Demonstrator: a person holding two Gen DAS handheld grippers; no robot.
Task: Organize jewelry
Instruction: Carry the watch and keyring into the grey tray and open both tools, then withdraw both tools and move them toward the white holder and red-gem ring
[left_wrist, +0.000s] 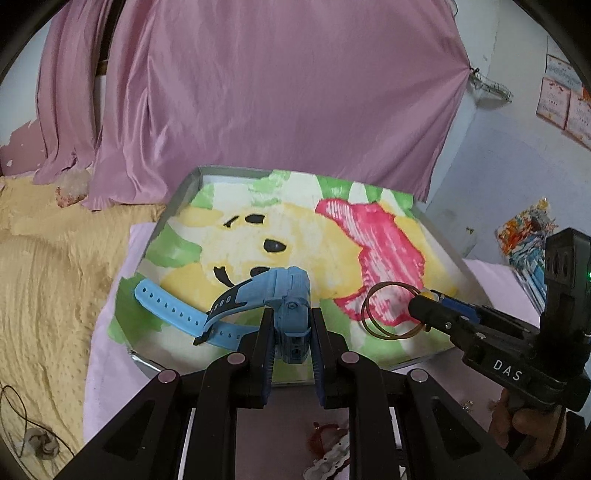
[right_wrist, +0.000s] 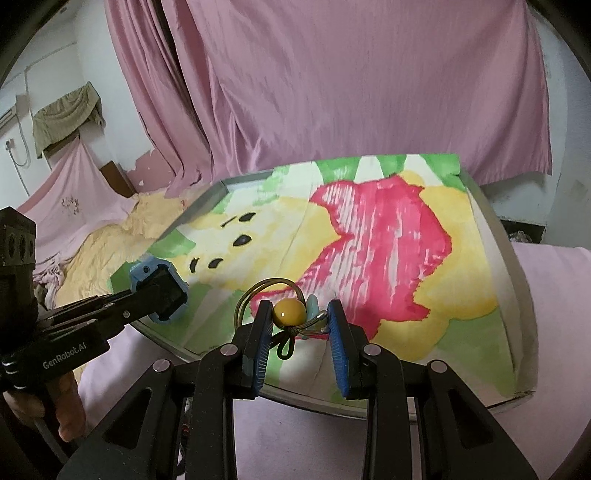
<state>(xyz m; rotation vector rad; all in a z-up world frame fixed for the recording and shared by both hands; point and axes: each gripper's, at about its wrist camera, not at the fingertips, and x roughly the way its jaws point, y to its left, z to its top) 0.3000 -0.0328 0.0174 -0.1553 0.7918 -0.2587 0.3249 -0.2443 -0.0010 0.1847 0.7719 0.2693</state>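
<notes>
A light-blue watch (left_wrist: 291, 314) sits between the fingers of my left gripper (left_wrist: 291, 332), which is shut on its case. The strap (left_wrist: 166, 302) trails left over the tray. The tray (left_wrist: 184, 192) is silver-rimmed and lined with a painted yellow, pink and green sheet. My right gripper (right_wrist: 300, 321) is shut on a thin brown cord bracelet (right_wrist: 269, 286) with a yellow bead (right_wrist: 290, 313) and a teal bead, just above the tray's near edge. In the left wrist view the right gripper (left_wrist: 421, 308) holds the bracelet loop (left_wrist: 388, 310) over the pink patch. The left gripper (right_wrist: 166, 291) appears at left in the right wrist view.
The tray rests on a pale pink cloth (left_wrist: 110, 369) over a bed with a yellow blanket (left_wrist: 44, 277). Pink curtains (left_wrist: 277, 92) hang close behind. Red and white trinkets (left_wrist: 328, 446) lie below my left gripper. A person's hand (left_wrist: 524, 421) grips the right handle.
</notes>
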